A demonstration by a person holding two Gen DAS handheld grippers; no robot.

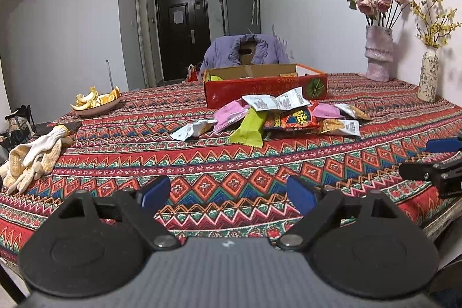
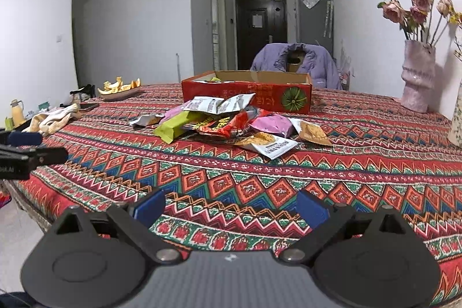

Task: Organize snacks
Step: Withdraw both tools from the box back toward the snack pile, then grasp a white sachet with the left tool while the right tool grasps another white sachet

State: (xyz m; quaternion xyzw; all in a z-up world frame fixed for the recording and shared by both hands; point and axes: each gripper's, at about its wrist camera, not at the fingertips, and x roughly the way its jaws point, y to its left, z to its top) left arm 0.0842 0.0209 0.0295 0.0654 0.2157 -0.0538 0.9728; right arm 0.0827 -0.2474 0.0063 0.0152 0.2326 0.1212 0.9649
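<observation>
Foil and plastic snack packets [image 1: 277, 117] lie in a loose heap near the middle of the table, on a cloth [image 1: 202, 163] patterned in red, green and blue zigzags. A lime-green packet [image 2: 173, 126] sits at the near edge of the heap, pink ones [image 2: 271, 124] to either side, white-backed ones on top. Just behind the heap stands a red box [image 2: 248, 94] with its top open, a few packets showing inside. Both grippers hover low over the near part of the cloth, well short of the heap. The left gripper [image 1: 228, 194] has its blue pads [image 1: 156, 191] wide apart with nothing between them; so has the right gripper [image 2: 231, 208]. To the left lie white gloves [image 1: 31, 160] and a dish of peel [image 1: 96, 101]. Two vases [image 1: 378, 55] with flowers stand far right.
</observation>
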